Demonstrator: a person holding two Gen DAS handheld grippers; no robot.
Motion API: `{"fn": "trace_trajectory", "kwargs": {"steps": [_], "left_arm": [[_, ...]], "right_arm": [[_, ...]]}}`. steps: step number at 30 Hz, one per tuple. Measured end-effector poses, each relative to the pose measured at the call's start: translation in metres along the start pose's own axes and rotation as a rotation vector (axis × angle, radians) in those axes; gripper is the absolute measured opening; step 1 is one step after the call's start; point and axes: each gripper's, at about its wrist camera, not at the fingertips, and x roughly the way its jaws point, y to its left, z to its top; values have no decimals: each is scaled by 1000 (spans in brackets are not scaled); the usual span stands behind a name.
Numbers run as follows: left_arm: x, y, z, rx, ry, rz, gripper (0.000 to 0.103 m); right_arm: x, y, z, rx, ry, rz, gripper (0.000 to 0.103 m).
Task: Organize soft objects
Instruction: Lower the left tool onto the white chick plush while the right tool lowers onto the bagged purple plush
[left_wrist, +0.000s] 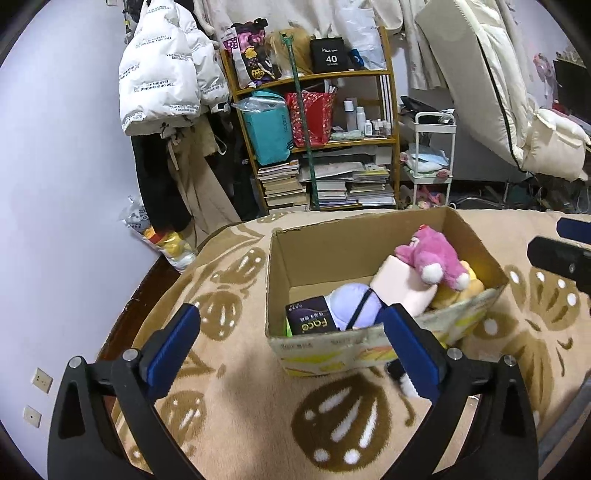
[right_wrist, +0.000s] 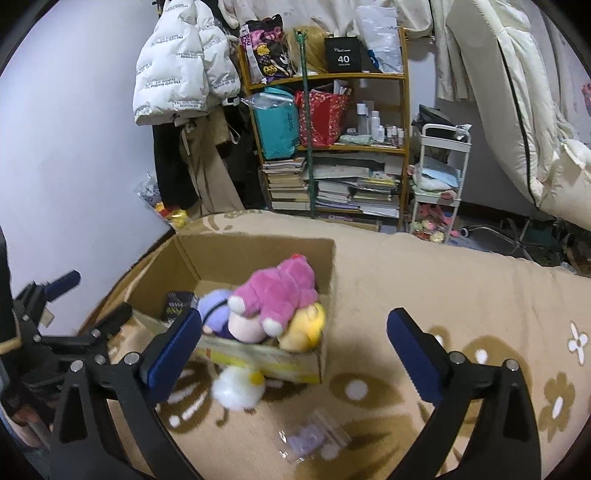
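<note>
An open cardboard box (left_wrist: 291, 258) (right_wrist: 258, 251) stands on the beige patterned blanket (left_wrist: 258, 417). Inside lie a pink plush (left_wrist: 432, 254) (right_wrist: 280, 291), a lilac plush (left_wrist: 351, 302) (right_wrist: 212, 301), a yellow plush (left_wrist: 461, 288) (right_wrist: 306, 328), a pale pink cushion (left_wrist: 399, 284) and a dark pack (left_wrist: 310, 319). A white fluffy toy (right_wrist: 236, 387) lies on the blanket against the box's front. My left gripper (left_wrist: 293, 317) is open and empty, just before the box. My right gripper (right_wrist: 295, 321) is open and empty too, near the box's right corner.
A clear bag with a purple item (right_wrist: 314, 439) lies on the blanket near me. Behind the bed stand a crowded wooden shelf (left_wrist: 332, 147), a white cart (left_wrist: 432, 158), hanging coats (left_wrist: 166, 74) and a leaning mattress (left_wrist: 491, 92). The blanket's left edge drops to the floor.
</note>
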Motion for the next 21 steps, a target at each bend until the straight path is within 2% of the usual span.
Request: {"fn": "trace_trajectory", "kwargs": {"steps": [10, 21], "left_arm": [[-7, -12, -14, 11, 29, -62, 99], [8, -28, -26, 37, 48, -130, 99]], "right_arm": [[-11, -14, -29, 34, 43, -26, 103], [6, -22, -43, 65, 87, -54, 103]]}}
